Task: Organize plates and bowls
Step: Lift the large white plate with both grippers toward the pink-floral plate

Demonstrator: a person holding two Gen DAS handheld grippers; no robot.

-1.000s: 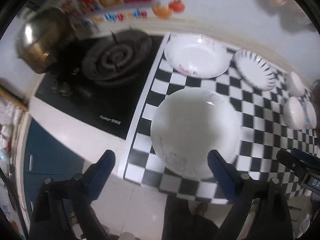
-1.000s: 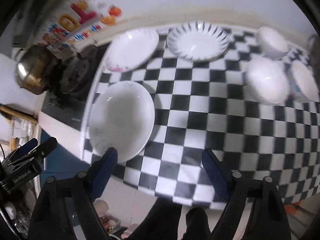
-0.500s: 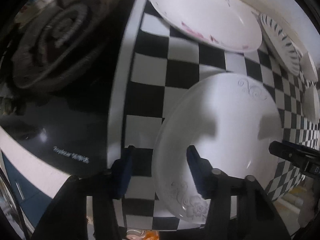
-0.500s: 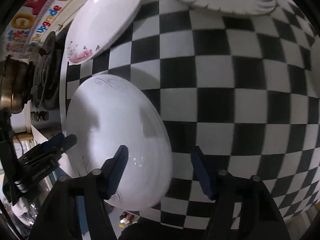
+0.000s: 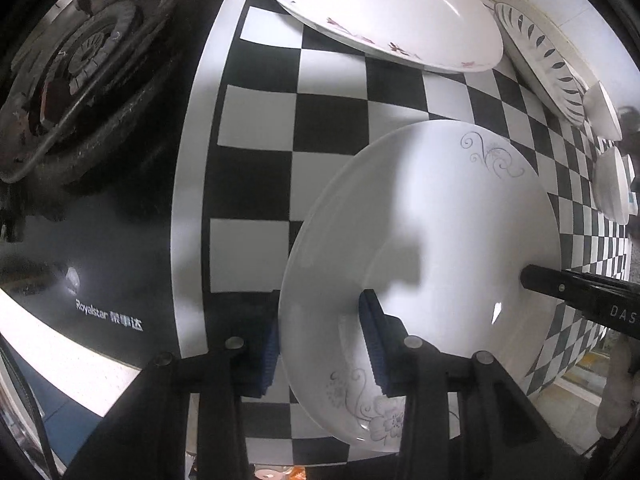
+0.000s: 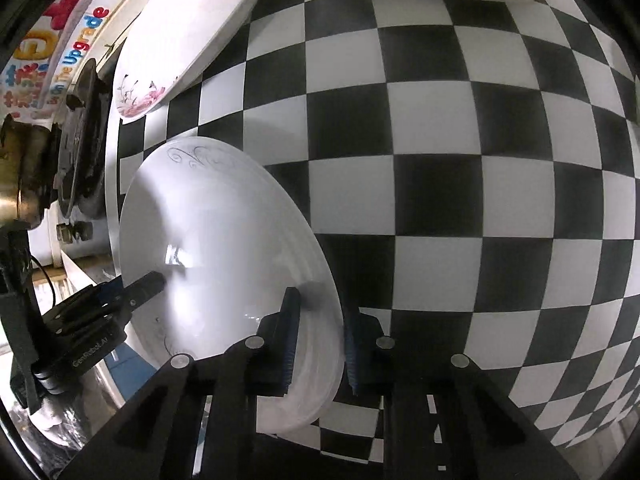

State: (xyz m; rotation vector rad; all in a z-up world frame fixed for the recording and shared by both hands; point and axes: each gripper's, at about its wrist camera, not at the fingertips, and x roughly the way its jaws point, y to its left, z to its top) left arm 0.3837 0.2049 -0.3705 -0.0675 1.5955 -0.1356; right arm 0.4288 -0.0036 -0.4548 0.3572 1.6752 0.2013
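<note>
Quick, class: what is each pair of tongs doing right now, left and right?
Left tongs: closed on the left rim of the large white plate.
Right tongs: closed on the same plate's right rim.

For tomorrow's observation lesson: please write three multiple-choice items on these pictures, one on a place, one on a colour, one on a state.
1. Where is the pink-flowered plate?
A) on the stove
B) beyond the held plate
C) stacked under it

2. The checked cloth is:
A) red-white
B) blue-white
C) black-white

3. How is the big white plate held?
A) both grippers straddle its rim
B) left only
C) neither

Key: 1 B, it lies further back. 2 C, its squares show it. 3 A, left gripper and right gripper each have a finger either side of the rim.
</note>
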